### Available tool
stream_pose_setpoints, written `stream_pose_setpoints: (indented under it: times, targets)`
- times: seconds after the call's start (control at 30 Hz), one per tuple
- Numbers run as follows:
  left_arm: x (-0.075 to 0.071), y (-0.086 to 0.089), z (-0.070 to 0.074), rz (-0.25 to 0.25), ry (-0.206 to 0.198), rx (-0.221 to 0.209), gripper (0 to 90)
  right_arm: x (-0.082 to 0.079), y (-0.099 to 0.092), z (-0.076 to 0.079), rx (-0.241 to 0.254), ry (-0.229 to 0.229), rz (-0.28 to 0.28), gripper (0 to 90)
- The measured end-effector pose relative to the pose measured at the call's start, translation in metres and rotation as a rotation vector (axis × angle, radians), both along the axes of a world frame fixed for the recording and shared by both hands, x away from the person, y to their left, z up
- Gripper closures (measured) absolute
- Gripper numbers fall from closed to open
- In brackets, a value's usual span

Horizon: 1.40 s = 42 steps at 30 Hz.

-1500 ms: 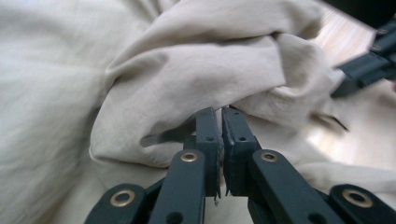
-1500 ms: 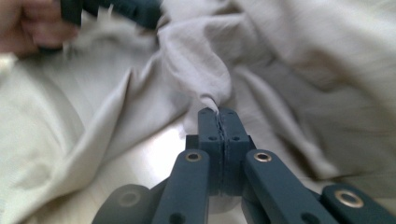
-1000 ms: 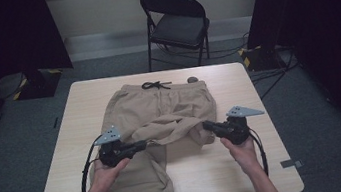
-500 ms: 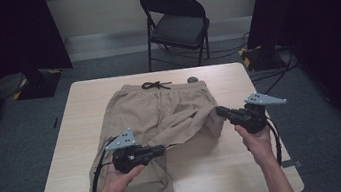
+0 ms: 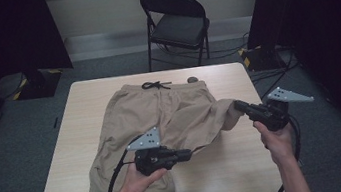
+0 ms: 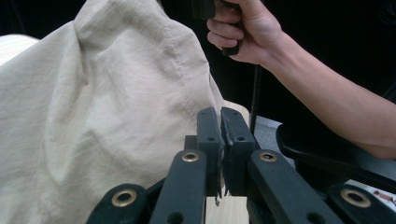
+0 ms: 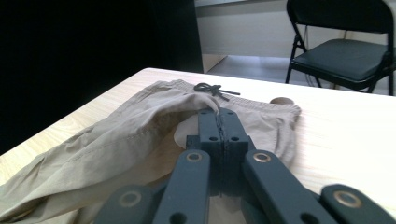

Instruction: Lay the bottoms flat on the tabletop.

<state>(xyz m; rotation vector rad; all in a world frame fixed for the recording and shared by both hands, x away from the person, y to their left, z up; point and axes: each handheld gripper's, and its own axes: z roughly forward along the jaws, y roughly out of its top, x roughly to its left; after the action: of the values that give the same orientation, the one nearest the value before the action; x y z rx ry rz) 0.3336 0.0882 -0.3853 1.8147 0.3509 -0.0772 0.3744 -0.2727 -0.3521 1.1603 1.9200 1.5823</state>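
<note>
I am looking down on a pale wooden surface (image 5: pixel 81 118) where a pair of tan drawstring trousers (image 5: pixel 131 116) lies spread out, waistband toward the far edge with its dark cord (image 5: pixel 155 85) tied in a bow. My left tongs (image 5: pixel 186 153) sit near the middle of the surface, low over the cloth, and in the left gripper view their jaws are pressed together on a thin edge of the fabric, with a frayed thread hanging below them. My right tongs (image 5: pixel 237 105) are out toward the right edge of the surface, raised a little, and their jaws are also closed tight on the end of one trouser leg, which is drawn across and lifted into a ridge between the two tongs. The other leg lies flat, reaching to the near edge of the surface under my left hand (image 5: pixel 137 179). A small round dark object (image 5: pixel 192 79) rests just beside the waistband. Beyond the surface stands a black folding chair (image 5: pixel 176 24) on grey carpet.
</note>
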Motion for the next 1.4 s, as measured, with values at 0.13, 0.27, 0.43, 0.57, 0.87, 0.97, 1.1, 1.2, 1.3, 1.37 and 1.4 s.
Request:
stream_pose_setpoints:
  times: [0.13,0.27,0.43,0.57,0.87,0.97,1.1,1.2,1.3,1.37,1.4]
  targets:
    - [-0.007,-0.010,0.004,-0.039,-0.004,-0.009,87.1,-0.011,-0.012,0.002,-0.005,-0.010,-0.017,90.0]
    - [-0.014,-0.018,0.005,-0.079,0.003,-0.008,87.1,-0.026,-0.023,0.007,-0.014,-0.030,-0.024,90.0]
    - [-0.020,-0.025,0.001,-0.130,0.025,0.024,86.0,-0.040,-0.029,0.007,-0.035,-0.026,-0.003,85.8]
    - [-0.018,-0.025,-0.002,-0.158,0.055,0.017,76.9,-0.043,-0.028,0.000,-0.030,-0.023,0.041,75.7]
    - [-0.007,-0.015,-0.008,-0.098,0.070,0.033,73.4,-0.030,-0.012,-0.020,-0.040,0.032,0.070,70.5]
    - [0.001,-0.003,-0.015,-0.053,0.088,0.047,73.0,-0.023,-0.005,-0.038,-0.078,0.092,0.075,72.5]
    - [0.016,0.024,-0.030,0.036,0.121,0.083,72.0,-0.015,0.000,-0.078,-0.146,0.221,0.073,75.7]
    - [0.027,0.046,-0.042,0.114,0.148,0.119,71.0,-0.012,0.001,-0.105,-0.188,0.299,0.063,76.5]
    - [0.037,0.069,-0.053,0.184,0.165,0.169,70.3,-0.011,0.003,-0.123,-0.221,0.357,0.076,75.8]
    - [0.040,0.083,-0.062,0.224,0.192,0.190,69.8,-0.013,0.006,-0.132,-0.241,0.374,0.097,74.1]
    - [0.042,0.090,-0.068,0.235,0.201,0.205,69.5,-0.014,0.007,-0.135,-0.254,0.382,0.106,73.5]
